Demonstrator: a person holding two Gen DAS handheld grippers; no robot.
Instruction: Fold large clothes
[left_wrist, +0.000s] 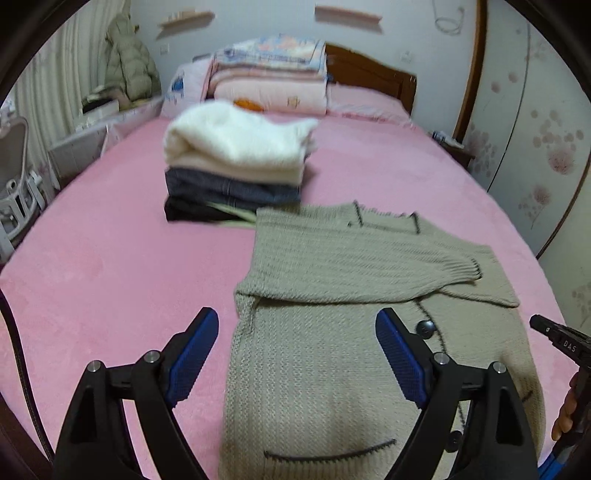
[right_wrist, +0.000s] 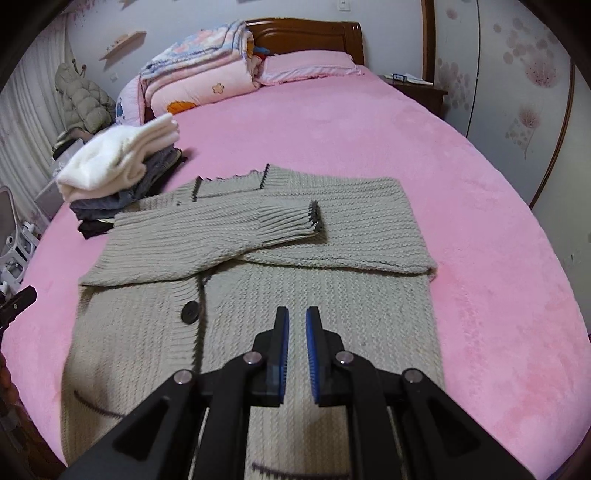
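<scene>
Knitted in thick grey-beige yarn, the cardigan (right_wrist: 258, 295) lies flat on the pink bed (right_wrist: 461, 184), buttons up, with both sleeves (right_wrist: 229, 229) already crossed over the chest. We hold the left hand-held gripper (left_wrist: 295, 354) above its left edge with the jaws spread wide and nothing between them; the right hand-held gripper (right_wrist: 297, 347) hangs over the middle of the body with its jaws nearly together, also empty.

We judge the knit soft, floppy and fairly weighty for a garment, so it should drape and sag rather than keep a line when lifted. The ribbing will likely give the blue pads (left_wrist: 192, 358) good purchase, though loose stitches could snag or stretch. For the next fold we would pinch the hem at both lower corners, near the dark pocket trim (left_wrist: 328, 454), and carry it up toward the collar (right_wrist: 229, 184). A pile of folded clothes (left_wrist: 236, 162) waits just beyond the collar.
</scene>
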